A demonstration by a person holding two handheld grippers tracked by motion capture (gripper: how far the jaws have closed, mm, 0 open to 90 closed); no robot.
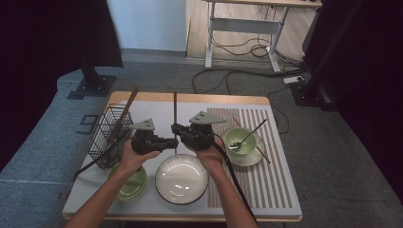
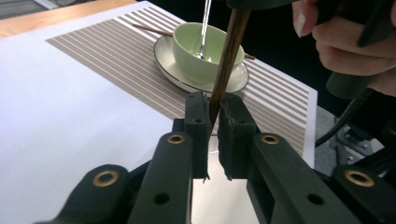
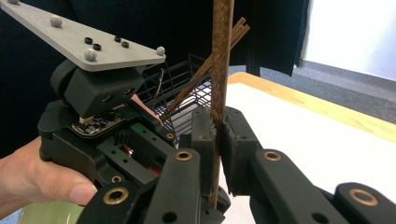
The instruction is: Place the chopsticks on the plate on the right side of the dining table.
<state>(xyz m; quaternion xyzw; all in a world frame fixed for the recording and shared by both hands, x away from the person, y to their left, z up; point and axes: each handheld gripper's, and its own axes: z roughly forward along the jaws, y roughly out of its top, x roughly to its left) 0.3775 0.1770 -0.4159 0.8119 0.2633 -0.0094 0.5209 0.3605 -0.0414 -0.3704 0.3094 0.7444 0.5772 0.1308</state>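
Near edge of the counter [image 1: 142, 207]: white plate [image 1: 181, 179] below your hands. Just above it, both jaw sets meet on one brown chopstick [image 1: 175, 111]. Your right hand-held gripper [image 3: 215, 128] is clamped on it; your left hand-held gripper [image 2: 214, 116] is closed on its lower end. The stick's long axis runs upright, tip pointing toward the far edge. Wire basket [image 1: 108, 133] sits left.

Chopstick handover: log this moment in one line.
chopstick upright | right gripper shut on it | left gripper shut on it | above white plate
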